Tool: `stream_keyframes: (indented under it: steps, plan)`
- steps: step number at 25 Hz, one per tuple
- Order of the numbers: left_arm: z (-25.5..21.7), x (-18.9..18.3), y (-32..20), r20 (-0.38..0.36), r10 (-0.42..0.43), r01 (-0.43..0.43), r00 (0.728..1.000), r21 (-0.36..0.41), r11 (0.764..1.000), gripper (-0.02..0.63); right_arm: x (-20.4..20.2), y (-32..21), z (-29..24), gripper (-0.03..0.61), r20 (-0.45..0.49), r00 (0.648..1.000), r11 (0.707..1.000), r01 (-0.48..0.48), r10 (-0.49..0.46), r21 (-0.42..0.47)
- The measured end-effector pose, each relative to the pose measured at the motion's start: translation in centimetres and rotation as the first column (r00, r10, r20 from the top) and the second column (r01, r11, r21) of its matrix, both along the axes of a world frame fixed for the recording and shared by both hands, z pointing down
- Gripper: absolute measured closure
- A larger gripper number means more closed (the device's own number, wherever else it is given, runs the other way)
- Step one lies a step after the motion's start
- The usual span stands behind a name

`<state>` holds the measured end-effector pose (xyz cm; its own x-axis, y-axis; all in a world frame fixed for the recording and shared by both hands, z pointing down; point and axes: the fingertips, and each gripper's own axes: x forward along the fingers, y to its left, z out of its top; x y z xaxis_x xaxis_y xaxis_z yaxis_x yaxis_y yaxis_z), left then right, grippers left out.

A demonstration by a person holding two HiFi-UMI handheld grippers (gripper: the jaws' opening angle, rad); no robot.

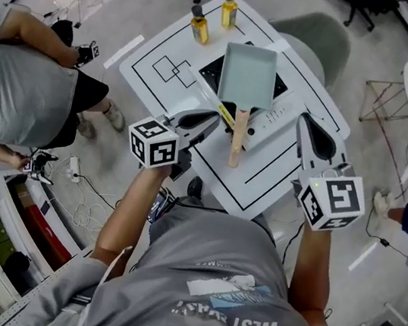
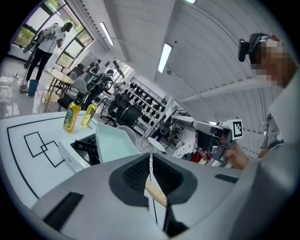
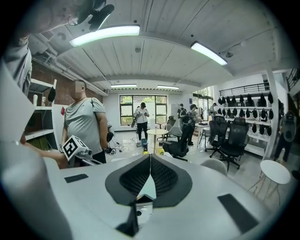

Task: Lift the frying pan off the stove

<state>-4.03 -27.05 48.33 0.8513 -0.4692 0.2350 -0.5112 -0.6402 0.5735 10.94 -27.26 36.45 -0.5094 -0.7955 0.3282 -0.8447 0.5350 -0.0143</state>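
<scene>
My left claw (image 1: 212, 119) and right claw (image 1: 303, 120) hover pinched closed and empty, either side of the wooden handle (image 1: 237, 139). The frying pan (image 1: 249, 73) sits on the stove (image 1: 276, 114), far centre. This looks like the approach step; next, one claw must widen around the handle.

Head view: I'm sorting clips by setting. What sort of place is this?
Probably an office-style lab or workshop, not a home kitchen: a stove with a frying pan sits on a white table marked with black lines, and office chairs stand around.
</scene>
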Motion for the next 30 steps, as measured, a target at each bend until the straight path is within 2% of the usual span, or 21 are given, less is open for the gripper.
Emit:
stream_keyframes:
  steps: [7,11,17,21,26,30]
  plan:
    - [3.8,1.9,-0.7,0.007,-0.001,0.002,1.0,-0.097,0.995,0.565,2.2,-0.1,1.1,0.565,-0.001,1.0,1.0,-0.016,0.016,-0.027]
    - [5.7,3.1,-0.9,0.002,0.007,-0.007,1.0,-0.156,0.988,0.507,3.2,-0.2,1.7,0.565,0.003,1.0,0.999,-0.019,0.019,-0.033]
    - [8.3,4.7,-1.2,-0.059,-0.004,-0.012,0.998,-0.276,0.961,0.38,4.3,-0.4,2.8,0.566,0.003,1.0,0.998,-0.029,0.029,-0.061]
    - [9.9,5.7,-1.0,-0.095,-0.011,-0.024,0.995,-0.357,0.934,0.312,5.0,-0.4,3.5,0.566,0.003,0.999,0.997,-0.034,0.034,-0.072]
    - [11.2,6.8,-0.9,-0.111,-0.005,-0.043,0.994,-0.423,0.905,0.293,5.7,-0.4,4.2,0.566,0.004,0.999,0.995,-0.045,0.046,-0.088]
    - [11.7,7.8,-0.6,-0.117,0.028,-0.077,0.993,-0.445,0.892,0.294,6.3,-0.5,4.7,0.566,0.006,0.998,0.994,-0.055,0.056,-0.099]
